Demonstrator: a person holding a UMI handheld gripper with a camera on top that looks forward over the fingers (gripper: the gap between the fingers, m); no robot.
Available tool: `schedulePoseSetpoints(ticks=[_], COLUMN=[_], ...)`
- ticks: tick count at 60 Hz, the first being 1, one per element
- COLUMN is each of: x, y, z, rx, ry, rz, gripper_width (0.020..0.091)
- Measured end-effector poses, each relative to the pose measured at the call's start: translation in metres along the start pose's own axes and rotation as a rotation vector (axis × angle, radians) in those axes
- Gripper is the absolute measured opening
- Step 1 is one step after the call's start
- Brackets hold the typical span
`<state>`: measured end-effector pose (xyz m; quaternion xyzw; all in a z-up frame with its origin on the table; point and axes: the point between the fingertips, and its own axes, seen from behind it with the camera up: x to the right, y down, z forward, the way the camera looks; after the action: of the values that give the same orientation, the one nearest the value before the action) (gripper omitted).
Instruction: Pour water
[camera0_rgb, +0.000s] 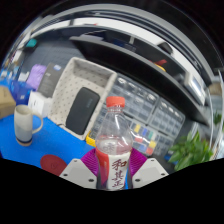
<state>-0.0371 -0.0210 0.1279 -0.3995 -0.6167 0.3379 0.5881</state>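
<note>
Gripping a clear plastic bottle (116, 150) low on its body, the gripper (115, 168) has both fingers pressed against the sides, closed to the bottle's width. The bottle stands upright between the pads, with a red cap (117, 102) on and a red label (117, 172) facing the camera. With the cap on, no water can come out, so I judge pouring is not ready yet. A squeeze on thin plastic could make it slip or buckle when tilted. A mug (26, 124) stands well to the left on the blue table (50, 145), with open surface between. A plant (192, 152) sits close on the right, so room for tilting lies leftward.
</note>
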Motion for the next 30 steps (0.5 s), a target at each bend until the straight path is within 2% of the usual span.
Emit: schedulePoseSetpoints(ticks=[12,30], x=[-0.042,-0.098], y=[-0.043,-0.097], z=[0.005,0.007], rx=[0.033,0.142], ry=[-0.012,-0.001], rz=[-0.478,-1.021], gripper_width=[0.0356,0.0353])
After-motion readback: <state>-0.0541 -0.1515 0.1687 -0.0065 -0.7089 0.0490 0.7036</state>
